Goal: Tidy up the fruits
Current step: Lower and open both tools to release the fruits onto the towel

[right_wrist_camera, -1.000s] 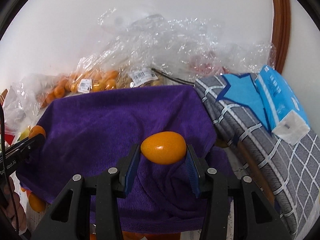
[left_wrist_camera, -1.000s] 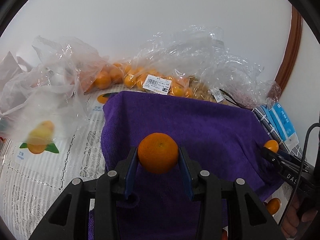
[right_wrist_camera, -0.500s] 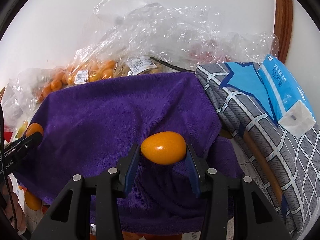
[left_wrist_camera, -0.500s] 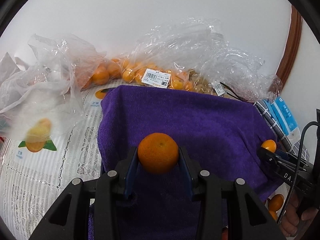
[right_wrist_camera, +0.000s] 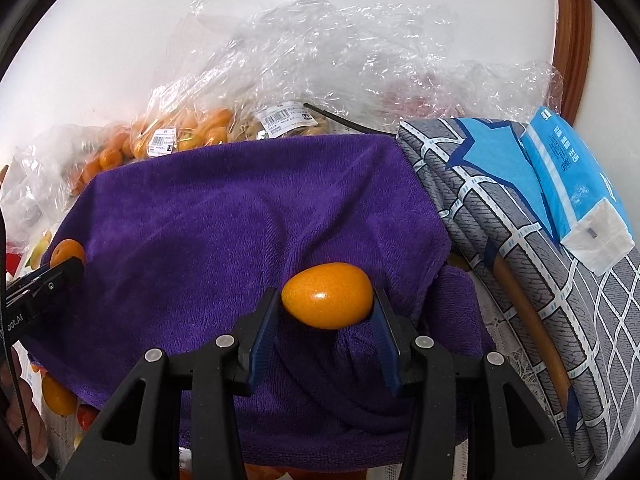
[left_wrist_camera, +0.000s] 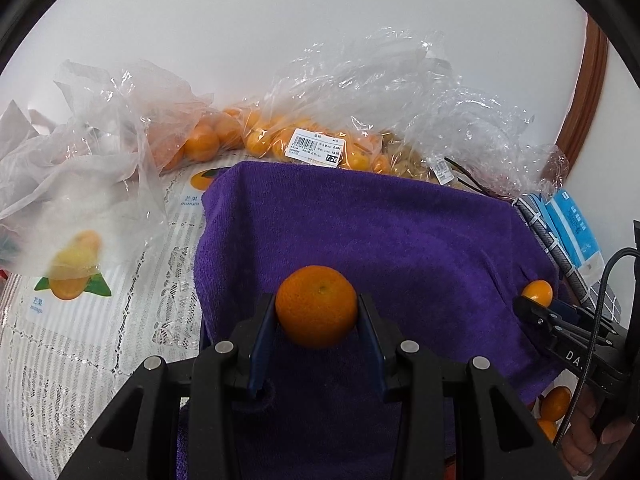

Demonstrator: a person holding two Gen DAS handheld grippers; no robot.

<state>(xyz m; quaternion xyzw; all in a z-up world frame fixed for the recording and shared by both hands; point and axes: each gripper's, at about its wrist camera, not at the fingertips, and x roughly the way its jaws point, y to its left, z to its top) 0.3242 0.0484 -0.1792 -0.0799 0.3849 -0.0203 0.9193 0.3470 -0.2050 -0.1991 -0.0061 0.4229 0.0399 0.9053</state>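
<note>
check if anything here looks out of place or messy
Loose fruit lies past the purple towel's near edge, and crumpled open bags sprawl along the wall. Nothing looks spilled or damaged.

Purple towel (left_wrist_camera: 380, 232) bare; plastic bags (left_wrist_camera: 360, 92) crowd behind.

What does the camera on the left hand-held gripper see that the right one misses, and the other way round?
Only the left wrist view shows the round mandarin filling the left hand-held gripper, and the mango-print cloth.

Only the right wrist view shows the oval kumquat close up, clamped in the right hand-held gripper, and the folded grey checked fabric laid out in full.

Both show the purple towel, the clear bags of orange fruit, the blue tissue pack and the white wall.
</note>
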